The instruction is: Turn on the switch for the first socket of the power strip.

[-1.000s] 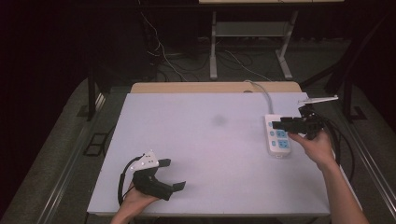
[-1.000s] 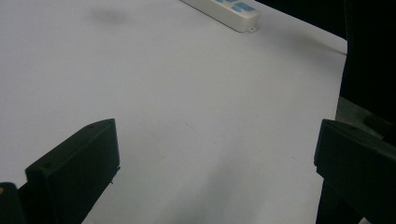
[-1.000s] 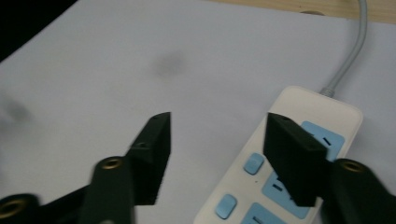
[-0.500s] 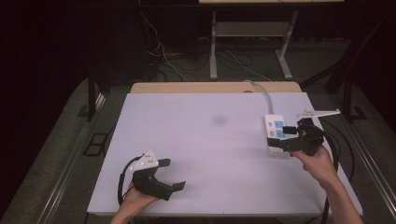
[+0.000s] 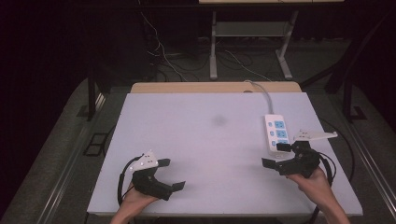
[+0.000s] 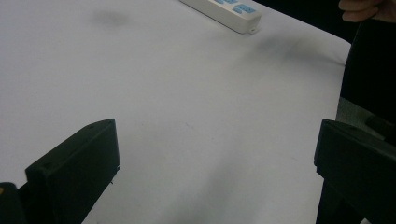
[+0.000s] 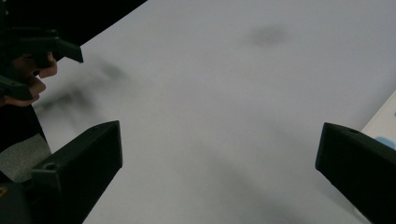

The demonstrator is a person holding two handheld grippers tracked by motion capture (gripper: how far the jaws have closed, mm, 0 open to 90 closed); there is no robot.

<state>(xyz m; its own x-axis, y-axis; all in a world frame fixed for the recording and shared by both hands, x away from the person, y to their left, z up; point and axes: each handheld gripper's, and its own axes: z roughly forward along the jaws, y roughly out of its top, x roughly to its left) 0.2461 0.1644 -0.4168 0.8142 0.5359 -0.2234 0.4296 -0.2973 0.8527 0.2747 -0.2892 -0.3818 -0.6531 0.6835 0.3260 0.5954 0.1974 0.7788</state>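
A white power strip (image 5: 275, 133) with blue sockets lies on the right side of the white table (image 5: 210, 140). It also shows far off in the left gripper view (image 6: 224, 9) and at the edge of the right gripper view (image 7: 385, 133). My right gripper (image 5: 273, 154) hovers just in front of the strip's near end. Its jaws have just been opening and stand wide with nothing between them. My left gripper (image 5: 173, 173) rests near the front left edge, open and empty; it appears again in the right gripper view (image 7: 44, 70).
The strip's white cable (image 5: 261, 91) runs off the table's back edge past a wooden board (image 5: 215, 87). A faint dark smudge (image 5: 218, 120) marks the tabletop. Desk legs and loose cables (image 5: 215, 51) stand on the dark floor behind.
My right gripper has drawn back from the power strip toward the front edge, and its jaws have spread apart. The left gripper has stayed in place.
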